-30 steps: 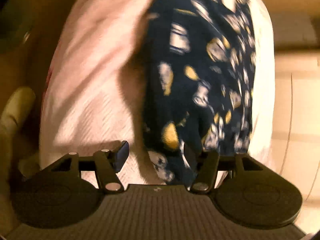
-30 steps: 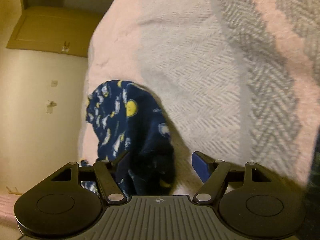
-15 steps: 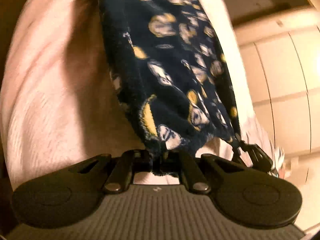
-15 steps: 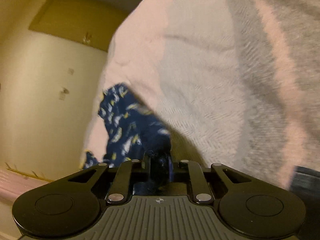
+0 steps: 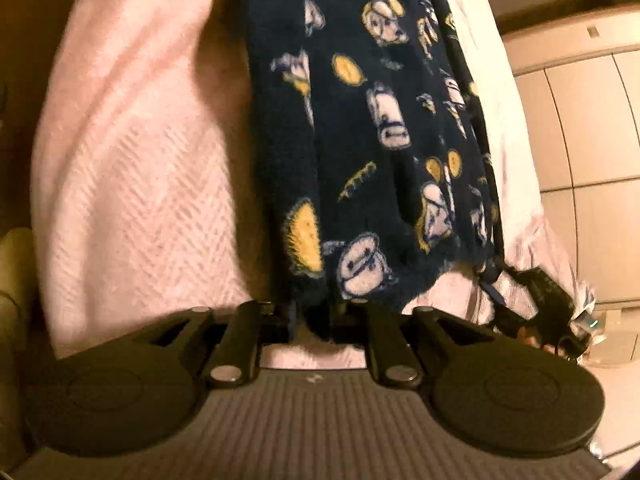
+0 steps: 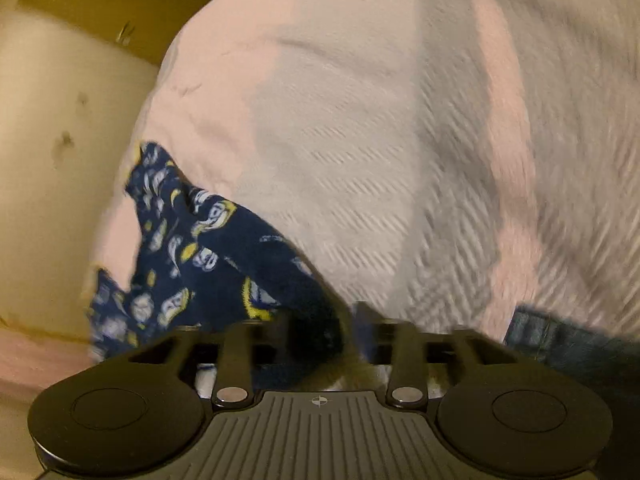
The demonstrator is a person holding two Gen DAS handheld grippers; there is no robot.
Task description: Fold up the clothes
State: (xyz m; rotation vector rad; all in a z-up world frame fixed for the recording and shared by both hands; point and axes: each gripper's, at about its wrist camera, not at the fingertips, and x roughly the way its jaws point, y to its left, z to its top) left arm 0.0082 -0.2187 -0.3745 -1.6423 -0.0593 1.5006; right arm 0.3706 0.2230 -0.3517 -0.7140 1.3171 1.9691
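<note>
Gripping navy garment (image 5: 360,128) | surface: pink blanket (image 6: 380,140) | room: pale cabinets (image 5: 580,152)

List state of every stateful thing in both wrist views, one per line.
left gripper: shut on navy printed garment
right gripper: shut on the garment's other edge
navy printed garment: unfolded, stretched between both grippers
pink blanket: spread out, wrinkled, under the garment

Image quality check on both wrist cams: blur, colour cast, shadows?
Left wrist: warm orange cast, fisheye bending the cabinet lines at right, navy patterned garment fairly sharp, its shadow falling on the pink blanket; left gripper in focus. Right wrist: cooler tone, heavy motion smear across the blanket's weave at right, garment soft, right gripper fingertips smeared.
</note>
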